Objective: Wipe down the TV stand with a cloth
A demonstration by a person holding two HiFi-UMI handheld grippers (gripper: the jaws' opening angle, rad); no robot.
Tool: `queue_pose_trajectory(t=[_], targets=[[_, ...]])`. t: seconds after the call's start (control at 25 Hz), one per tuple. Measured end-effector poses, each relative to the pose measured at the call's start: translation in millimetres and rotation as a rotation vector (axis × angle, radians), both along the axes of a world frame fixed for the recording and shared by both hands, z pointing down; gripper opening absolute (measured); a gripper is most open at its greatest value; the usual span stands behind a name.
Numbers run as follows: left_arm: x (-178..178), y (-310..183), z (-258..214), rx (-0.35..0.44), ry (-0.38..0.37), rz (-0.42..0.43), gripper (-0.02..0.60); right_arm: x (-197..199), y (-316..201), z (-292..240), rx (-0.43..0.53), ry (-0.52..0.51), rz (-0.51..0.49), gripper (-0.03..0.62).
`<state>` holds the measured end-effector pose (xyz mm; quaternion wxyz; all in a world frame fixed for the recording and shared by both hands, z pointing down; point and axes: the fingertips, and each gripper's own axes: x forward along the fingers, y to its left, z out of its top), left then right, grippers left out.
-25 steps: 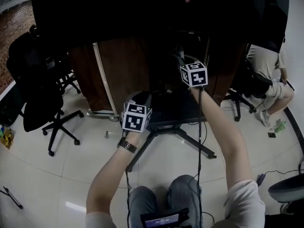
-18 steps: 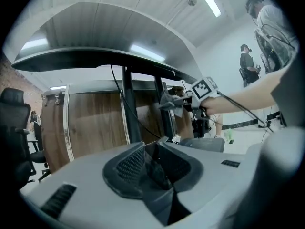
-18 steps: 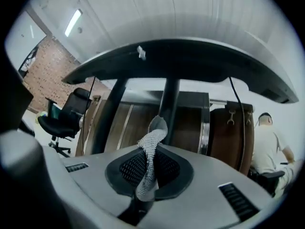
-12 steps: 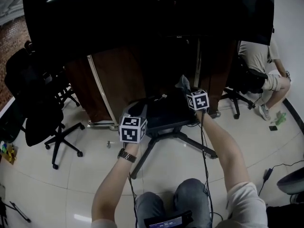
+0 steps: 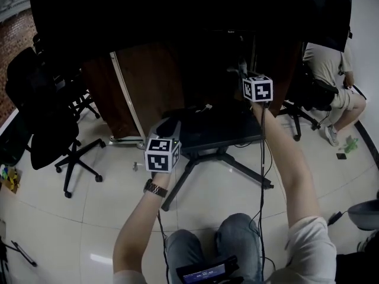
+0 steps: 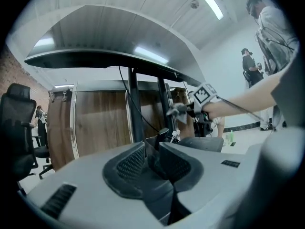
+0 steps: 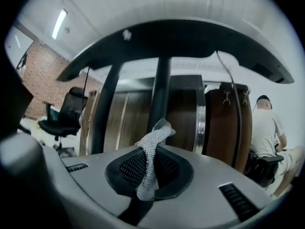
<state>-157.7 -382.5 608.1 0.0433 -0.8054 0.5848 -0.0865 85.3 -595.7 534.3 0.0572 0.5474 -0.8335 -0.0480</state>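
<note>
Two grippers are held out over a pale tiled floor (image 5: 106, 206), both pointing at the TV stand (image 5: 222, 134). The right gripper (image 7: 151, 165) has its fingers pressed together on a grey mesh cloth (image 7: 153, 144). The cloth's upper end sticks up above the fingertips, and a strip of it hangs back down between the pads. In the right gripper view the cloth sits directly in front of the stand's dark upright pole (image 7: 160, 87), below the underside of the TV (image 7: 190, 37). Whether the cloth touches the pole cannot be told.

From the head view this gripper is raised above the stand's black lower shelf, close under the dark screen. The left gripper (image 6: 152, 155) is lower and nearer the person, at the shelf's front left corner. Its fingers stand a narrow gap apart with nothing between them. They point across the shelf toward the right gripper, which shows with its cloth in the left gripper view.

The stand rests on splayed black legs. Behind it are wooden cabinets (image 5: 154, 93) with metal trim. Black office chairs (image 5: 53, 129) stand to the left. A seated person (image 5: 331, 76) is at the far right, beyond the stand. The arm holding the left gripper wears a wristwatch (image 5: 156, 188)
</note>
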Motion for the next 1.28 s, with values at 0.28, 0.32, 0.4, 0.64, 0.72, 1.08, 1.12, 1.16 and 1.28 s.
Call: queue_pose_trajectory(t=[0.28,0.32,0.4,0.64,0.72,1.08,1.12,1.16,1.28], targets=[[-15,18,16,-0.031,0.007,-0.011,0.112,-54,92,96,-0.043,0.065,-0.185,0.025],[-14,20,17,-0.034,0.009,-0.009,0.112,-73,110,66,0.017,0.024,-0.237,0.024],[-14,24,19,-0.033,0.011,-0.003,0.112,-118,148,6,0.119,-0.036,-0.354,0.023],[-15,34,22,-0.032,0.034,0.009,0.112,-200,179,65,-0.157,0.074,-0.488,0.025],[-17,38,26,-0.038,0.027,0.013,0.112,-166,163,95,-0.206,0.091,-0.401,0.025],[-25,38,39,-0.061,0.014,0.013,0.112,-178,225,61,-0.091,0.068,-0.520,0.025],[-23,38,42,-0.067,0.005,0.016,0.112,-201,237,71,-0.099,0.077,-0.571,0.025],[-21,38,45,-0.072,-0.005,0.017,0.112,-218,242,84,-0.118,0.083,-0.594,0.025],[-22,37,48,-0.077,-0.014,0.008,0.112,-209,213,134,-0.220,0.067,-0.506,0.025]])
